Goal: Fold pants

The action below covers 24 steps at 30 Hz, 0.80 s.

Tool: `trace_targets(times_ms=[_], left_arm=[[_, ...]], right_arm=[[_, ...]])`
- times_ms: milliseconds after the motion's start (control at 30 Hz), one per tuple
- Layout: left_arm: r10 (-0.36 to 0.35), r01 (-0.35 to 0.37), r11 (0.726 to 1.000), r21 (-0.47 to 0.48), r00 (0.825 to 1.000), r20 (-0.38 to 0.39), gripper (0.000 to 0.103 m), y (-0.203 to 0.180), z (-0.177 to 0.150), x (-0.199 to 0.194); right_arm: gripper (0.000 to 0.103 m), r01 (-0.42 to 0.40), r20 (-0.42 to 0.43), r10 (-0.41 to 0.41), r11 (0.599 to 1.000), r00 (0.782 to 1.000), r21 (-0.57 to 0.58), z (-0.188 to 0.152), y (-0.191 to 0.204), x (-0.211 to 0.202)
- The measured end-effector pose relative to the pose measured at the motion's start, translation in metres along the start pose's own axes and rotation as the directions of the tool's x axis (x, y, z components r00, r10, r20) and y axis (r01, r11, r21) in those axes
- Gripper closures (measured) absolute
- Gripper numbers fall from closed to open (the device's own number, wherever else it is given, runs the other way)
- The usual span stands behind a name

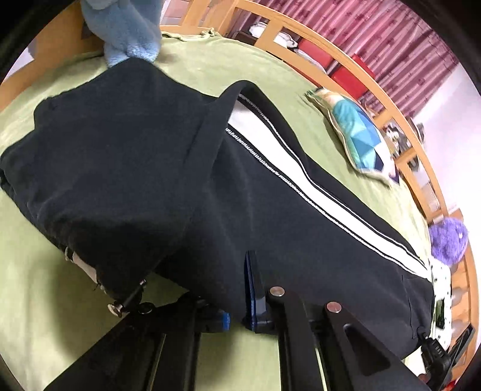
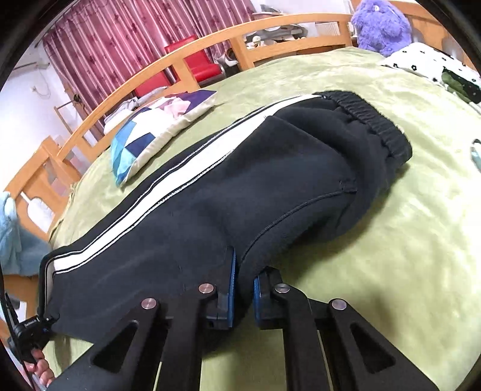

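I note the black track pants (image 2: 240,186) lying lengthwise on the green bedspread (image 2: 405,240), waistband toward the purple plush (image 2: 380,25). My right gripper (image 2: 243,285) pinches the near edge; left gripper (image 1: 192,288) grips the leg end.

The pants (image 2: 270,192) are thick matt black fleece, their ribbed elastic waistband (image 2: 372,120) at one o'clock; a smooth white stripe (image 2: 168,180) runs along the side. The bed cover (image 2: 405,240) is soft, slightly sheeny green cloth. The right gripper (image 2: 243,288) has matt black plastic arms, glossy metal rivets and blue pads. At eleven o'clock the bed rail (image 2: 180,57) is smooth varnished wood
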State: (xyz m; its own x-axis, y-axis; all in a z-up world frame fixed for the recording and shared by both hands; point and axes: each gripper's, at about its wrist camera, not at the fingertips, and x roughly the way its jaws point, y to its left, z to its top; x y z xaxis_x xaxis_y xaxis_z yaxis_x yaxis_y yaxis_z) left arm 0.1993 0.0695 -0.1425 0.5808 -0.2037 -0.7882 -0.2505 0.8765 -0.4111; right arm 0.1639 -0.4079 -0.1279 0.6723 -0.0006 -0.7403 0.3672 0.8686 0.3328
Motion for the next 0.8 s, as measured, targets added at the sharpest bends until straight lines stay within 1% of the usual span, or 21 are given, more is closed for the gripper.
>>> trace_targets(times_ms=[167,233,367,467,533,567,600,633,667,700,733,800], left_arm=[[-0.003,0.005,0.999,0.040,0.999,-0.050,0.094,0.016,-0.061,-0.045],[-0.013,0.017,0.998,0.056,0.998,-0.068,0.094,0.022,-0.094,-0.066],[-0.043,0.049,0.996,0.069,0.995,-0.092,0.094,0.030,-0.138,-0.098],[-0.046,0.055,0.993,0.102,0.995,-0.088,0.091,0.033,-0.157,-0.112],[-0.053,0.065,0.992,0.107,0.993,-0.104,0.086,0.038,-0.162,-0.114],[-0.055,0.067,0.993,0.096,0.991,-0.121,0.084,0.045,-0.165,-0.119],[-0.053,0.064,0.994,0.093,0.991,-0.122,0.080,0.047,-0.169,-0.124],[-0.054,0.065,0.992,0.105,0.993,-0.105,0.079,0.052,-0.173,-0.135],[-0.057,0.068,0.989,0.128,0.994,-0.090,0.076,0.054,-0.176,-0.143],[-0.052,0.063,0.987,0.151,0.996,-0.077,0.073,0.058,-0.180,-0.153],[-0.038,0.047,0.984,0.174,0.998,-0.054,0.072,0.062,-0.183,-0.163],[-0.027,0.027,0.978,0.207,1.000,-0.005,0.066,0.066,-0.183,-0.176]], right_arm=[[0.094,0.026,-0.012,-0.027,0.999,1.000,-0.028,-0.040,-0.025,-0.064],[0.094,0.043,-0.020,-0.044,0.999,0.999,-0.033,-0.061,-0.041,-0.090],[0.094,0.067,-0.039,-0.067,0.998,0.997,-0.019,-0.103,-0.080,-0.138],[0.093,0.088,-0.044,-0.089,0.996,0.995,-0.014,-0.123,-0.099,-0.162],[0.084,0.116,-0.061,-0.117,0.993,0.991,-0.020,-0.134,-0.105,-0.173],[0.082,0.132,-0.070,-0.134,0.991,0.989,-0.030,-0.138,-0.106,-0.176],[0.081,0.154,-0.072,-0.156,0.987,0.985,-0.041,-0.142,-0.106,-0.180],[0.077,0.176,-0.060,-0.179,0.983,0.982,-0.054,-0.147,-0.105,-0.187],[0.074,0.180,-0.042,-0.183,0.981,0.982,-0.068,-0.152,-0.104,-0.196],[0.068,0.177,-0.020,-0.179,0.981,0.984,-0.080,-0.157,-0.103,-0.205],[0.066,0.172,0.002,-0.172,0.981,0.985,-0.085,-0.160,-0.100,-0.211],[0.066,0.161,0.035,-0.158,0.982,0.987,-0.104,-0.163,-0.093,-0.220]])
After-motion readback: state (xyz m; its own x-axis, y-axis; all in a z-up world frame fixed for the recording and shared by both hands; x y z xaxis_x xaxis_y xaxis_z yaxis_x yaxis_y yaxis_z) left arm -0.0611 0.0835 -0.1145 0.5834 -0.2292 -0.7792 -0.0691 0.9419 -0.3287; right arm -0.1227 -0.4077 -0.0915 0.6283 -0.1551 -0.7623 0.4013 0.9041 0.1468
